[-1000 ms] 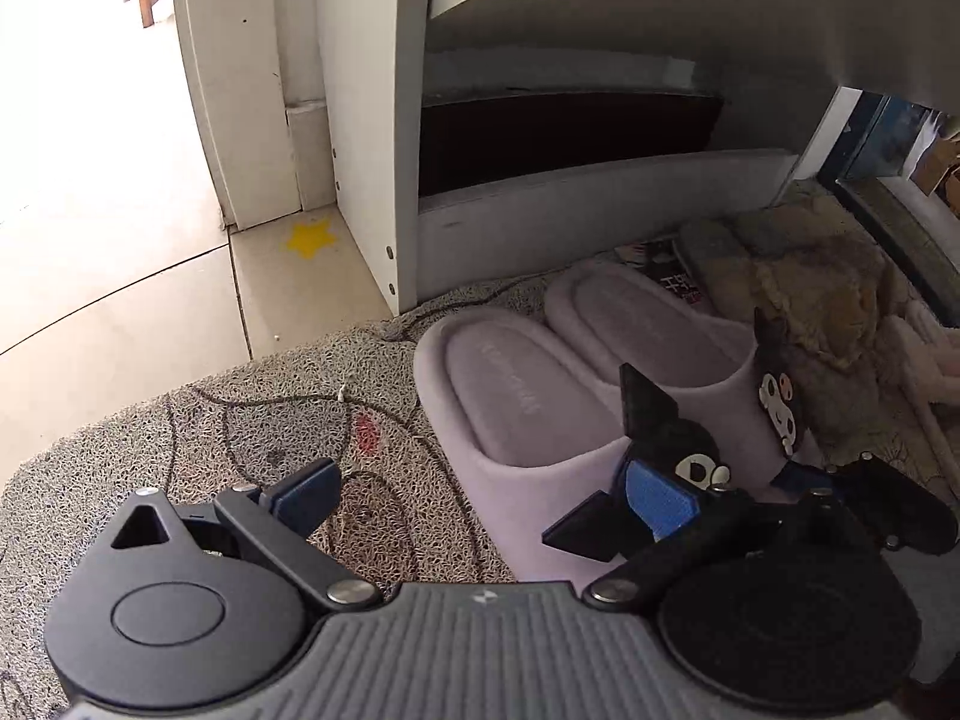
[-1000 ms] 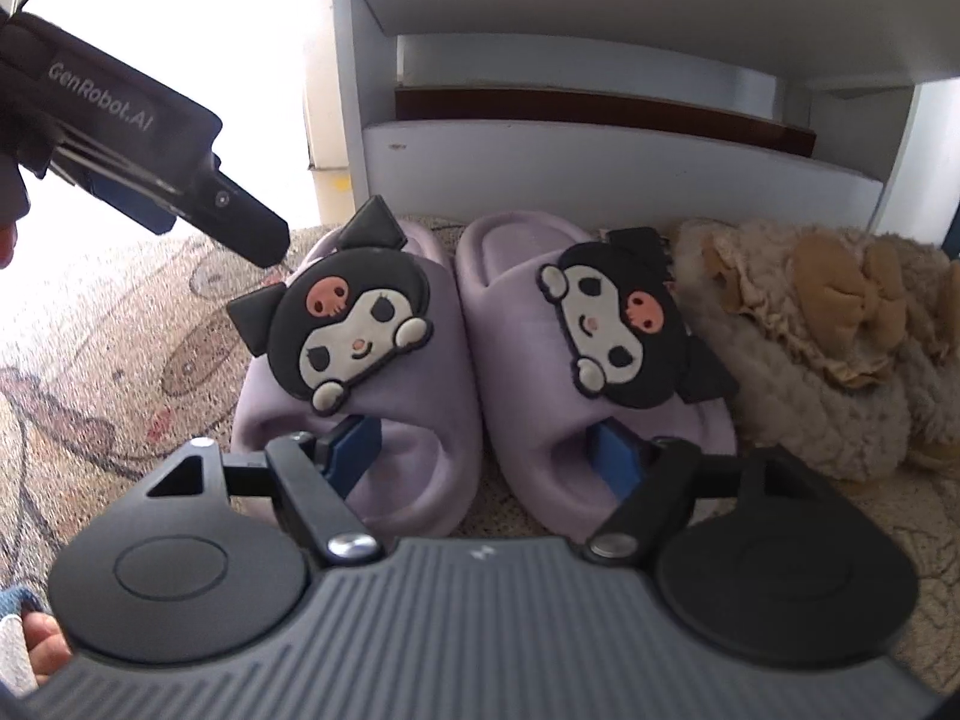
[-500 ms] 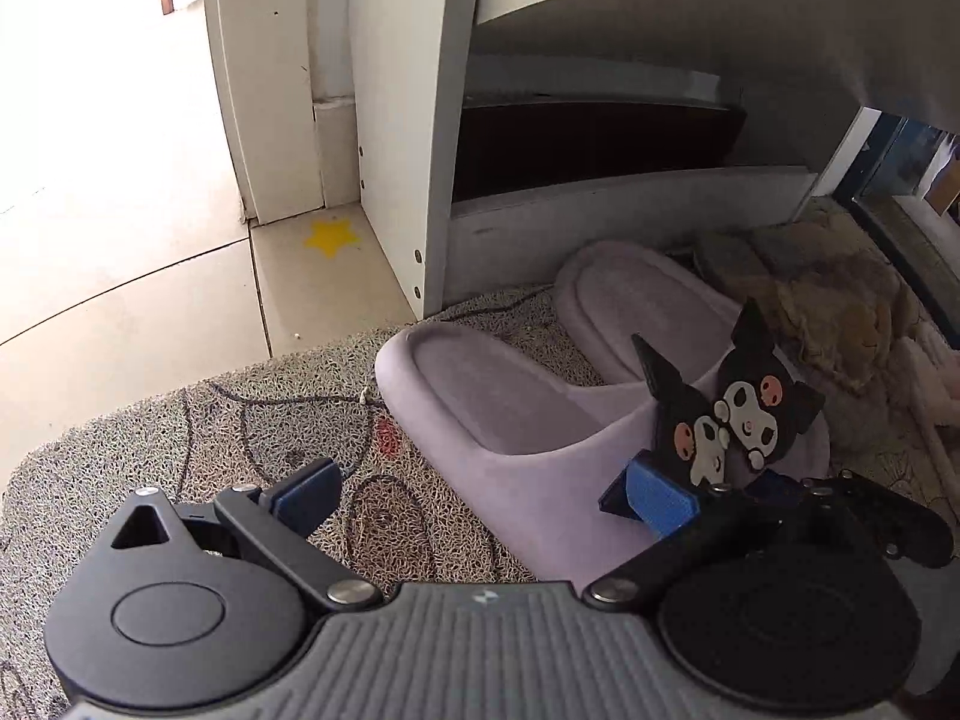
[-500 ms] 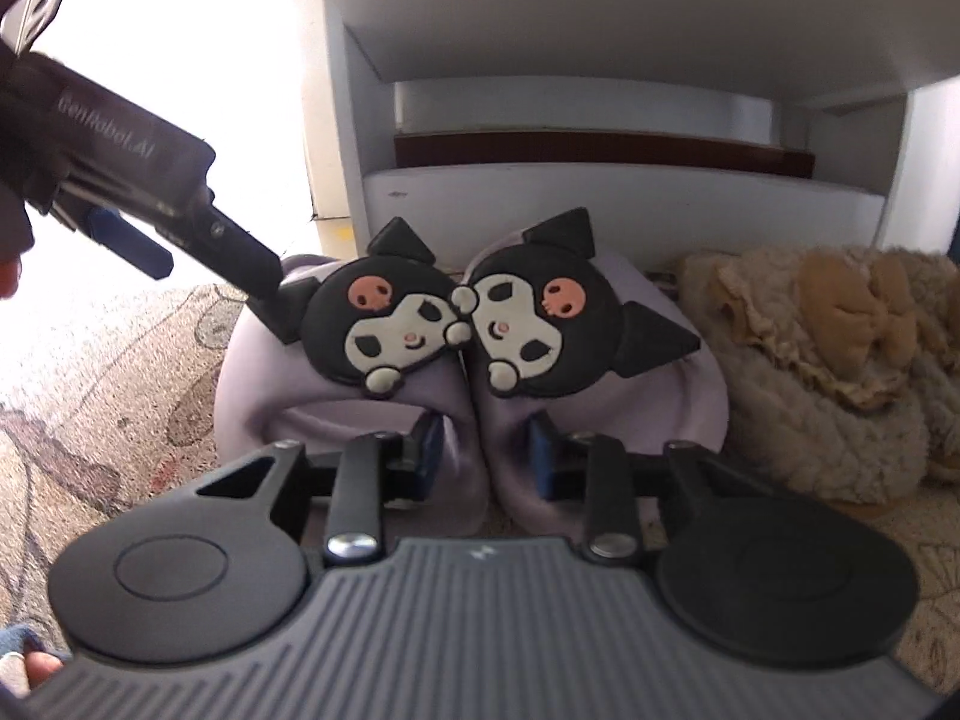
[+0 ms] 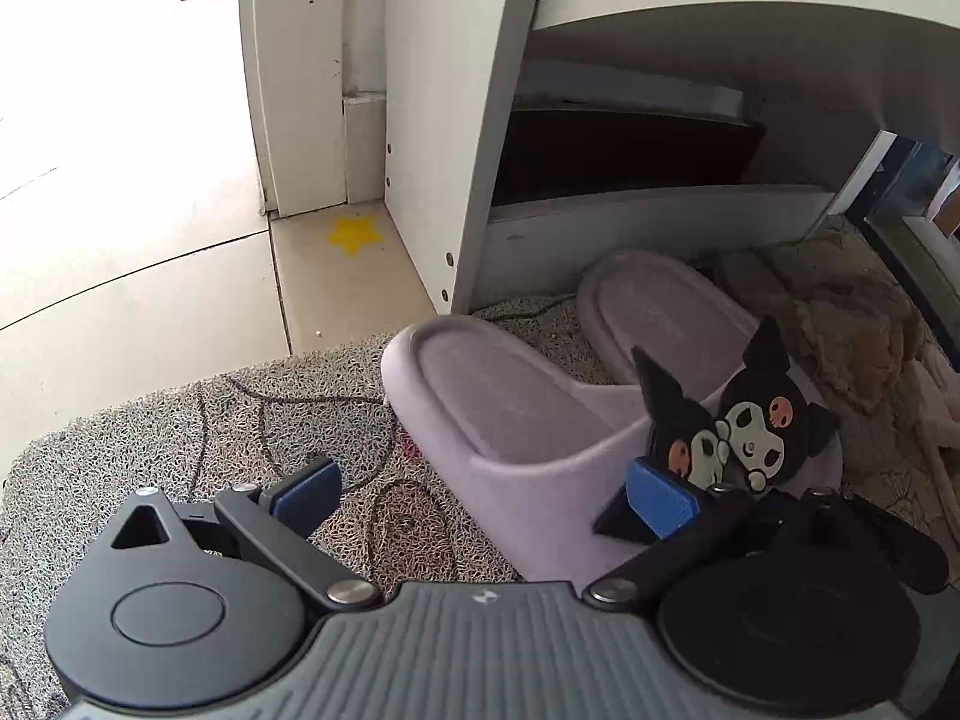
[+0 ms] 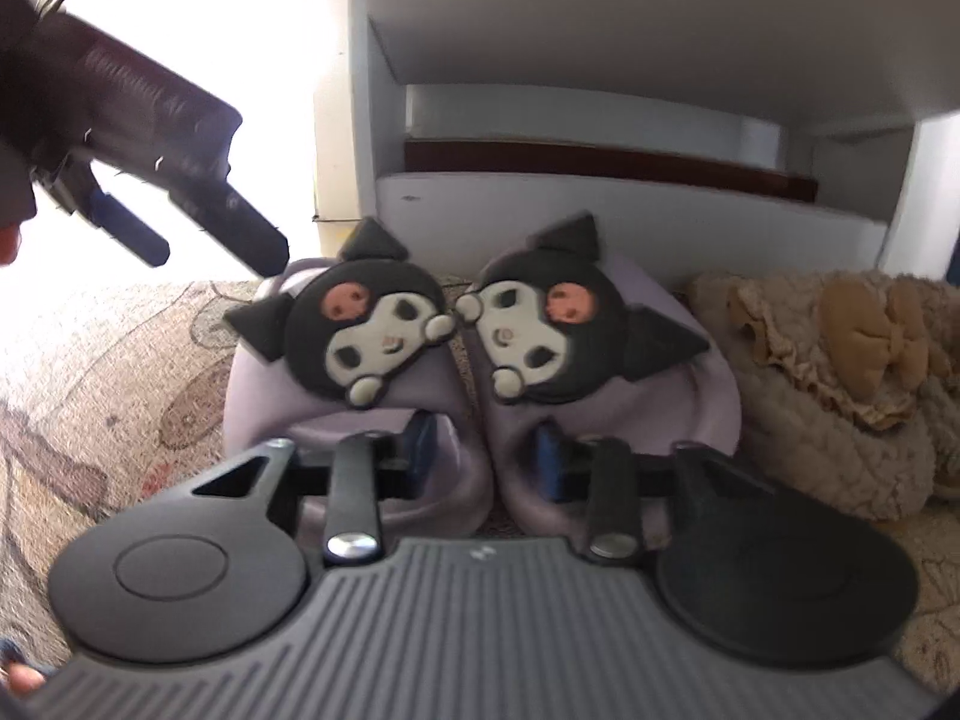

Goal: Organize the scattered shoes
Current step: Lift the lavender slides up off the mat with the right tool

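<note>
Two lilac slippers with black cartoon faces sit side by side on the mat, the left slipper against the right slipper. My right gripper has one finger in each toe opening. Its jaws are closing with the two inner walls pinched between the blue pads, and the faces touch. In the left wrist view the near slipper and the far slipper point their heels at the cabinet. My left gripper stands open and empty over the mat, to the left of the pair, and shows as the left gripper in the right wrist view.
A white shoe cabinet with a low open shelf stands right behind the slippers. Fluffy beige slippers lie to the right. A patterned mat covers the floor here. Pale tiles with a yellow star sticker lie left of the cabinet.
The right jaws went from wide to nearly together, drawing the two slippers' toes together until the cartoon faces met. The pair now sits tilted. The left gripper stayed open.
</note>
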`<state>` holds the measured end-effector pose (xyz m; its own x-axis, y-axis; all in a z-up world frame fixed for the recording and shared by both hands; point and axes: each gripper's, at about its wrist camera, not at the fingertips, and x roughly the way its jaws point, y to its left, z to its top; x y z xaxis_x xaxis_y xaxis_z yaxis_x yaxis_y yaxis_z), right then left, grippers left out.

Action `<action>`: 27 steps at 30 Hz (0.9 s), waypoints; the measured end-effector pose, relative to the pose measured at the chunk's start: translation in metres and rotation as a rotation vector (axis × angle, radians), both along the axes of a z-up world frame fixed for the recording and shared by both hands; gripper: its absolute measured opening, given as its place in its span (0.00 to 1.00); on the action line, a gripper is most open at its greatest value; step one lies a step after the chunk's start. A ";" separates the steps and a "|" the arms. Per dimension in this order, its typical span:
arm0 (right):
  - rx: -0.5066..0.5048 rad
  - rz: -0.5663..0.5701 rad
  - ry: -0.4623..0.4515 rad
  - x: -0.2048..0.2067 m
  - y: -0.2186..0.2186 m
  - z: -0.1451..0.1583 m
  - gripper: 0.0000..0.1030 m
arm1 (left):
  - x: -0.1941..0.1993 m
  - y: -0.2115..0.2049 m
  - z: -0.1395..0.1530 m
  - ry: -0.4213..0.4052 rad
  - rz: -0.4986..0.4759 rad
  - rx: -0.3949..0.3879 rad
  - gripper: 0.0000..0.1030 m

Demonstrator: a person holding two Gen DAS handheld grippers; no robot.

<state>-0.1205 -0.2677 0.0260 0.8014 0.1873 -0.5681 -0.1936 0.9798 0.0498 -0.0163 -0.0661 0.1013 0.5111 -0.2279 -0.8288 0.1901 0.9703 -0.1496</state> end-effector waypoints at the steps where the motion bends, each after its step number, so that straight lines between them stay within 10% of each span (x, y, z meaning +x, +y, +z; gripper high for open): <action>1: 0.004 0.004 -0.001 0.000 0.002 0.002 0.22 | 0.000 0.000 0.000 -0.001 0.002 -0.002 0.99; 18: -0.047 -0.236 0.000 -0.060 -0.025 0.040 0.19 | -0.012 -0.007 0.020 0.012 -0.041 -0.103 0.99; 27: -0.082 -0.292 0.002 -0.089 -0.029 0.054 0.19 | -0.016 -0.023 0.018 -0.011 -0.047 0.003 0.99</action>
<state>-0.2099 -0.2969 0.0798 0.8136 -0.0979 -0.5732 0.0971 0.9948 -0.0319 -0.0319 -0.0889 0.1195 0.5092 -0.2491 -0.8238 0.2373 0.9607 -0.1438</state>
